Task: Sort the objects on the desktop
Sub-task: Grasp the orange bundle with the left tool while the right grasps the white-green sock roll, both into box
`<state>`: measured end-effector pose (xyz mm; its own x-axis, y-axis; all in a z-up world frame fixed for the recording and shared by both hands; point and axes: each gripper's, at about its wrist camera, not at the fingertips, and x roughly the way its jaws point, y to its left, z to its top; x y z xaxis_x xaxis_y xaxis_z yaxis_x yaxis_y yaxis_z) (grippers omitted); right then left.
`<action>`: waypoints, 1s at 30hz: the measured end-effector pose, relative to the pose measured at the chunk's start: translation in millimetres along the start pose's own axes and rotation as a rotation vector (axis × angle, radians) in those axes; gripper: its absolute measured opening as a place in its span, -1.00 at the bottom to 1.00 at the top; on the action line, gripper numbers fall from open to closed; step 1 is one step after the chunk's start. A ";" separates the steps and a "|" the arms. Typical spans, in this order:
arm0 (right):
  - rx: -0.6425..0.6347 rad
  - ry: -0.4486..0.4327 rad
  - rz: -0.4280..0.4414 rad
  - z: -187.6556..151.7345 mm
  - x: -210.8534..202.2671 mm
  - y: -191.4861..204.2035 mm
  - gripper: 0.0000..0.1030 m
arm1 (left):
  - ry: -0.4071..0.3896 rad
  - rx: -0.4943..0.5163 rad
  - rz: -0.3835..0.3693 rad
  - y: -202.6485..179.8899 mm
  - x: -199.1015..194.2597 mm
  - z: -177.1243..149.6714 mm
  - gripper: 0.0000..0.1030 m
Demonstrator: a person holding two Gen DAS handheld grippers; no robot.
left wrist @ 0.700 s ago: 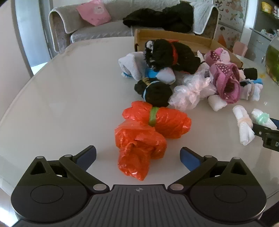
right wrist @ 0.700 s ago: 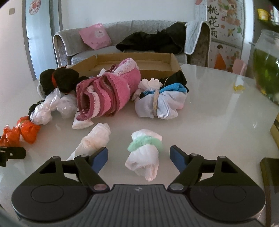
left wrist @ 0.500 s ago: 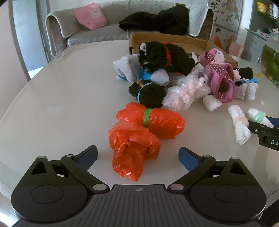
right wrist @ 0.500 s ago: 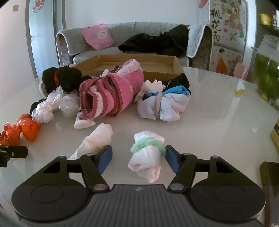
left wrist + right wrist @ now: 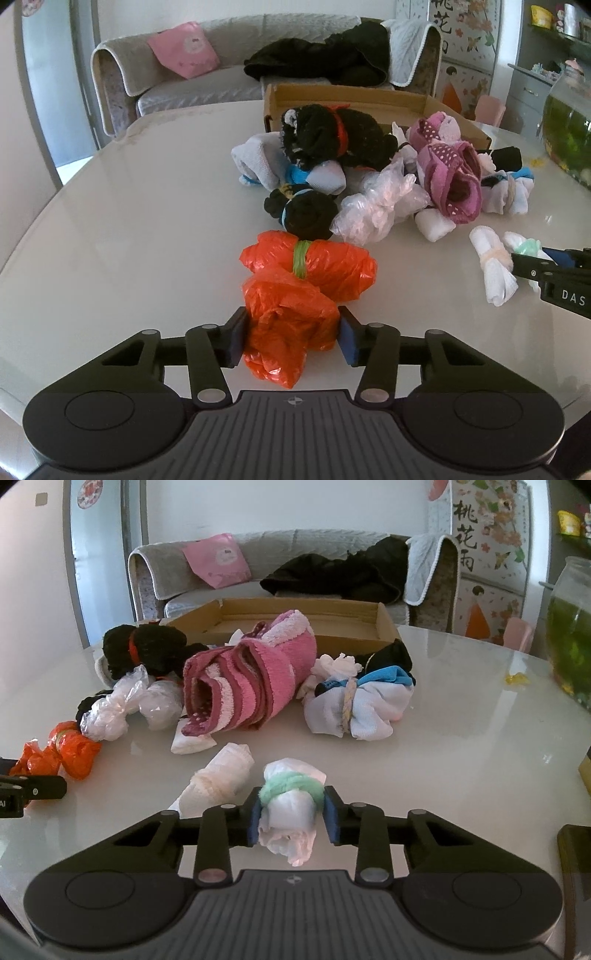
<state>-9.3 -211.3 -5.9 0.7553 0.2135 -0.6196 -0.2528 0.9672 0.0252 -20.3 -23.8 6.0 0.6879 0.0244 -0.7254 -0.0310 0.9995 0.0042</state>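
While its blue pads pressed in on both sides, the left gripper (image 5: 291, 338) pinched the near lobe of an orange plastic bag bundle (image 5: 306, 280) lying on the white table (image 5: 129, 240). A green band (image 5: 301, 258) cinched that bundle across its middle, and its far lobe touched a black sock roll (image 5: 306, 214). Just beyond sat a crumpled clear plastic bag (image 5: 376, 206), a pink dotted sock roll (image 5: 454, 184) and a black fuzzy bundle with a red band (image 5: 332, 136), all heaped before an open cardboard box (image 5: 347, 98).

The right gripper (image 5: 291, 819) was likewise clamped, its pads squeezing a white cloth roll with a mint-green band (image 5: 290, 805) at the table's near edge. Just left of it lay a second white roll (image 5: 218, 779), untouched. Farther off rested a pink striped towel roll (image 5: 251, 686) and a white-and-blue bundle tied with cord (image 5: 358, 709). A grey sofa (image 5: 280, 565) stood behind the table.
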 end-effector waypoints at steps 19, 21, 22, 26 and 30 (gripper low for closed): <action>0.066 -0.124 0.058 65.1 -42.5 -22.6 -0.45 | -0.151 -0.004 -0.040 1.5 -61.0 114.8 0.05; 0.071 -0.142 0.063 89.0 -39.4 -27.1 -0.45 | -0.158 0.003 -0.052 -5.0 -52.6 141.7 0.05; 0.065 -0.151 0.064 102.7 -34.4 -28.4 -0.45 | -0.161 0.004 -0.060 -8.2 -46.5 156.2 0.05; 0.036 -0.148 0.077 150.7 2.7 -30.6 -0.45 | -0.143 -0.028 -0.108 -15.1 -8.0 210.8 0.05; 0.037 -0.086 0.102 185.5 61.7 -35.0 -0.45 | -0.092 -0.063 -0.152 -11.1 41.5 249.5 0.05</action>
<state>158.3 -206.5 100.5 0.7765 0.3206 -0.5425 -0.3096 0.9439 0.1147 189.5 -29.0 147.7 0.7516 -0.1223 -0.6481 0.0349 0.9887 -0.1461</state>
